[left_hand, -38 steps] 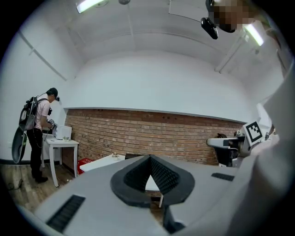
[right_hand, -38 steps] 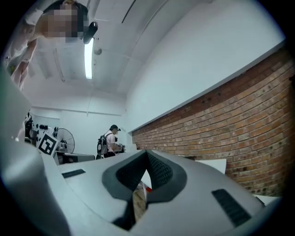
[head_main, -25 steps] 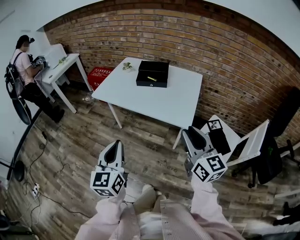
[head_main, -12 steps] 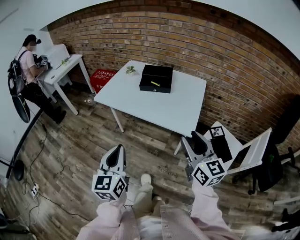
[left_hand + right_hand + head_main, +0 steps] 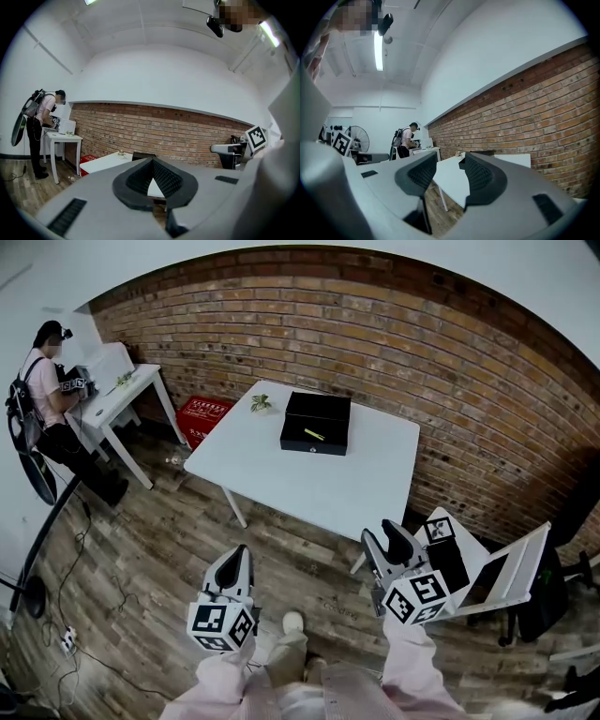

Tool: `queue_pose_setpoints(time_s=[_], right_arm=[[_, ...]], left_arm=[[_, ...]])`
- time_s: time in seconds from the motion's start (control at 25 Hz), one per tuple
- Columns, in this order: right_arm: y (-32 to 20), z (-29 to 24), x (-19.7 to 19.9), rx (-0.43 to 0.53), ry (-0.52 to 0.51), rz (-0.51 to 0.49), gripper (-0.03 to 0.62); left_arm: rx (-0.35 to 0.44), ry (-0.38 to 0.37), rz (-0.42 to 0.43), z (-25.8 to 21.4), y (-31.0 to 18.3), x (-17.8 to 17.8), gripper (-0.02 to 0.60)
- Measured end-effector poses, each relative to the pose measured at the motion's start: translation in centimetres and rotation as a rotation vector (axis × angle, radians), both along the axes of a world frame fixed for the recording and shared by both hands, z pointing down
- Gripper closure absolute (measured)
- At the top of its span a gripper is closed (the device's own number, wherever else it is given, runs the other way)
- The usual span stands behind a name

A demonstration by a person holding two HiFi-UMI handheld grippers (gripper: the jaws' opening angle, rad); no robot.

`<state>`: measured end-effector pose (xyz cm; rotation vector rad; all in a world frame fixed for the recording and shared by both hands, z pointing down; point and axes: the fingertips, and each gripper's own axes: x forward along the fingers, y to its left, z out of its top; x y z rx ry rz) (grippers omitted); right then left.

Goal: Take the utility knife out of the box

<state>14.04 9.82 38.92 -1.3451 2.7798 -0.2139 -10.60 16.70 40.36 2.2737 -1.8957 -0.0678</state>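
A black open box [image 5: 315, 423] stands on the white table [image 5: 281, 474] by the brick wall, and the yellow utility knife [image 5: 314, 434] lies inside it. Both grippers hang over the wooden floor, well short of the table. My left gripper [image 5: 238, 557] points at the table with its pads meeting at the tips and nothing between them. My right gripper [image 5: 385, 538] is open and empty. In the left gripper view the box [image 5: 141, 155] shows just above the closed fingertips [image 5: 151, 160]. In the right gripper view the table [image 5: 515, 160] lies beyond the open gripper [image 5: 449, 176].
A small plant [image 5: 260, 403] sits on the table's far left corner. A red crate [image 5: 202, 409] is under it by the wall. A person [image 5: 42, 371] stands at a small white desk [image 5: 117, 390] far left. A white chair [image 5: 497, 563] is right of my right gripper. Cables [image 5: 66, 638] lie on the floor.
Both grippers have moved forward across the floor toward the table, which now sits a little closer. A foot has come into view below them.
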Motion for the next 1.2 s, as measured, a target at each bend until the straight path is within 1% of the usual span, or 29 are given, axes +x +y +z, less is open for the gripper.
queue_pose_setpoints(time_s=[0.28, 0.56, 0.76, 0.96, 1.2], right_arm=[[-6.2, 0.7, -1.5, -0.019, 0.018, 0.022, 0.422], [-10.4, 0.9, -3.2, -0.030, 0.022, 0.037, 0.422], [-12.8, 0.6, -4.3, -0.022, 0.022, 0.050, 0.422], [-14.7, 0.5, -4.9, -0.012, 0.014, 0.071, 0.422], [-16.1, 1.5, -5.2, -0.036, -0.001, 0.088, 0.422]], left_arm=[[-0.006, 0.010, 0.031, 0.2, -6.9, -1.0, 0.589], [-0.015, 0.016, 0.053, 0.5, -11.6, -2.4, 0.589], [-0.003, 0.018, 0.066, 0.1, -14.3, -3.7, 0.589], [0.011, 0.008, 0.095, -0.3, -16.9, -4.2, 0.589], [0.000, -0.001, 0.126, 0.2, -18.8, -4.3, 0.589]])
